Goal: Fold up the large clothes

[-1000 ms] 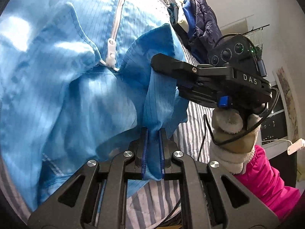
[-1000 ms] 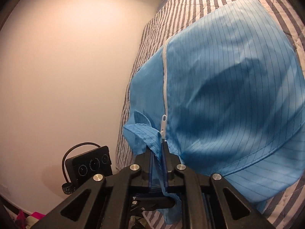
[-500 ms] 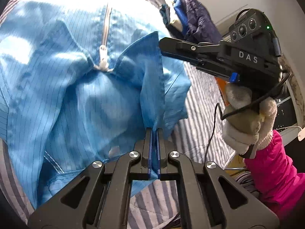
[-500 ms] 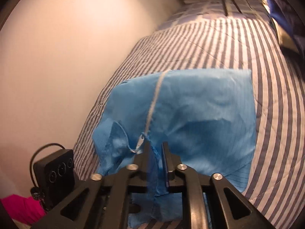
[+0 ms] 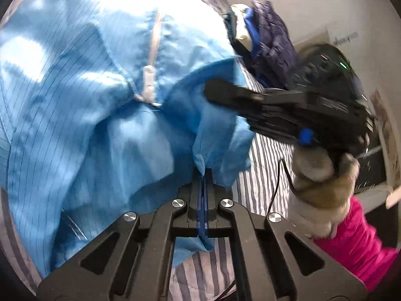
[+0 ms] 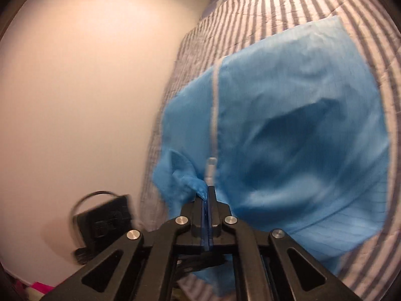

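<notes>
Left wrist view: a blue garment [image 5: 87, 115] is seen bunched over a striped bed [image 5: 265, 165], its white zipper [image 5: 149, 85] running up the middle. The left claw [image 5: 205, 175] is clamped fully closed on a fold of the garment's edge, with cloth pinched between the pads and hanging below them. The right claw [image 5: 213, 92] is seen from the side, its tip laid against the garment near the collar, carried by a gloved hand [image 5: 323, 183] with a pink sleeve [image 5: 361, 245]. Dark clothes [image 5: 270, 47] are piled further back on the bed.

In the right wrist view, the right claw [image 6: 207, 195] is closed tight on a pinch of blue cloth just below the zipper pull [image 6: 210, 168]. The garment is lifted at this end and draped back onto the bed [image 6: 288, 7] beside a plain wall [image 6: 87, 87]. Both views are blurred.
</notes>
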`<state>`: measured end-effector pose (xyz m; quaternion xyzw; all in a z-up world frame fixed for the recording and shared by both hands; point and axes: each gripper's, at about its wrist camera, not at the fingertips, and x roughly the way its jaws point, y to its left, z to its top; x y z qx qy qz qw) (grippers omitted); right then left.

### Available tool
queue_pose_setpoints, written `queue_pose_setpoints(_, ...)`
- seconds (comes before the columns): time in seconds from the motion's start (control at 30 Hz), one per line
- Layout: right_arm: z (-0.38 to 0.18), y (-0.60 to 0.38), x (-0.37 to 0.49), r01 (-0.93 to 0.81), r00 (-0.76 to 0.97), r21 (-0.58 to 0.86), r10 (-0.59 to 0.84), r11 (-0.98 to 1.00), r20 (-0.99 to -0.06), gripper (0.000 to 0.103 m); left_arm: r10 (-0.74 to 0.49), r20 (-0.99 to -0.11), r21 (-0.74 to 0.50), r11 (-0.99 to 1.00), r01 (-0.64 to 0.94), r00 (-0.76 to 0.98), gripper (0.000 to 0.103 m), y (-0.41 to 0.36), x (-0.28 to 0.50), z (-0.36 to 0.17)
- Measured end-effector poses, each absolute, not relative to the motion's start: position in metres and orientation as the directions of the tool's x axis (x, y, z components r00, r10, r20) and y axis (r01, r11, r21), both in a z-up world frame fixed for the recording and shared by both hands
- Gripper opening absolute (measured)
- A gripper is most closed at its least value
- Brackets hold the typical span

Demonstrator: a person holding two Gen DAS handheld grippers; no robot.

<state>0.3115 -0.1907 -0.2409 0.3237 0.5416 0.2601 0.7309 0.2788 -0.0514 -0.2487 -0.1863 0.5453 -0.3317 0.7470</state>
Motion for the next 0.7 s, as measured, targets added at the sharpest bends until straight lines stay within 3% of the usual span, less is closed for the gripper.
queue_pose_setpoints(0.1, -0.249, -0.202, 0.314, 0.034, 0.283, 0.75, 0.713, 0.661, -0.641, 0.0, -0.682, -0.705, -0.6, 0.721, 0.347, 0.197, 0.0, -0.056, 0.268, -0.243)
queue_pose_setpoints(0.2, -0.233, -0.195, 0.31, -0.04, 0.292, 0.726, 0.703, 0.687, -0.649, 0.005, -0.675, -0.713, -0.599, 0.727, 0.337, 0.19, 0.0, -0.053, 0.269, -0.243)
queue_pose_setpoints(0.3, -0.22, -0.192, 0.304, -0.076, 0.299, 0.696, 0.682, 0.714, -0.667, 0.032, -0.697, -0.705, -0.645, 0.707, 0.288, 0.131, 0.0, -0.045, 0.278, -0.241)
queue_pose_setpoints(0.5, -0.215, -0.19, 0.269, -0.151, 0.263, 0.673, 0.686, 0.724, -0.678, 0.033, -0.672, -0.706, -0.608, 0.737, 0.296, 0.224, 0.0, -0.014, 0.296, -0.212)
queue_pose_setpoints(0.7, -0.236, -0.182, 0.26, -0.153, 0.214, 0.686, 0.701, 0.712, -0.68, 0.03, -0.687, -0.705, -0.623, 0.718, 0.311, 0.175, 0.0, -0.02, 0.33, -0.213)
